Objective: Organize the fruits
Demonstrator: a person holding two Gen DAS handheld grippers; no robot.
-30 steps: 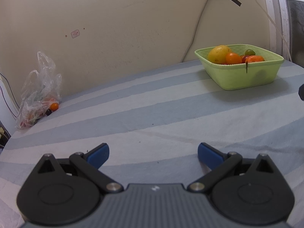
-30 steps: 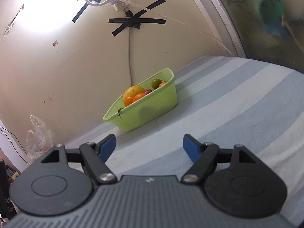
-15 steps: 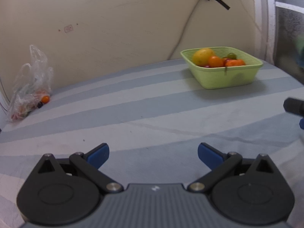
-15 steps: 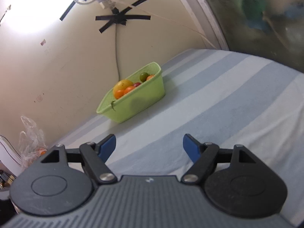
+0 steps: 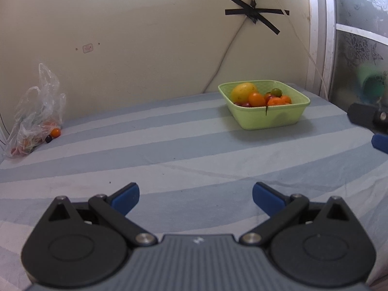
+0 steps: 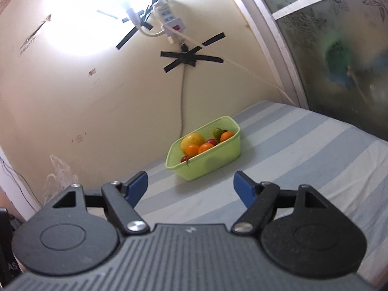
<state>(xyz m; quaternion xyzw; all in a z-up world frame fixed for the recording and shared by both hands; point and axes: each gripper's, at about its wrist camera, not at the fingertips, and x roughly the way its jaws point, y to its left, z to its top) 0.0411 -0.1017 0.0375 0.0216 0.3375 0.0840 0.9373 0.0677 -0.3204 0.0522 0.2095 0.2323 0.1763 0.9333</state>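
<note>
A light green basket (image 5: 271, 118) (image 6: 213, 162) stands on the striped cloth near the wall, holding a yellow fruit (image 5: 243, 90) (image 6: 192, 139), several oranges (image 5: 256, 99) (image 6: 205, 147), small red fruits and one green fruit (image 5: 276, 92) (image 6: 217, 132). My left gripper (image 5: 195, 197) hovers open and empty above the cloth, well short of the basket. My right gripper (image 6: 190, 186) is open and empty too, raised and pointing toward the basket from a distance. A piece of the right gripper shows at the right edge of the left wrist view.
A crumpled clear plastic bag (image 5: 34, 118) (image 6: 58, 177) lies at the far left by the wall, with a small orange fruit (image 5: 55, 132) and a dark fruit (image 5: 48, 139) at its mouth. Cables and black tape hang on the wall. A frosted glass panel (image 6: 339, 48) stands at the right.
Both grippers have risen and pulled back, so the basket looks smaller and farther in each view. The right gripper has come into the left wrist view's right edge. Both stayed open.
</note>
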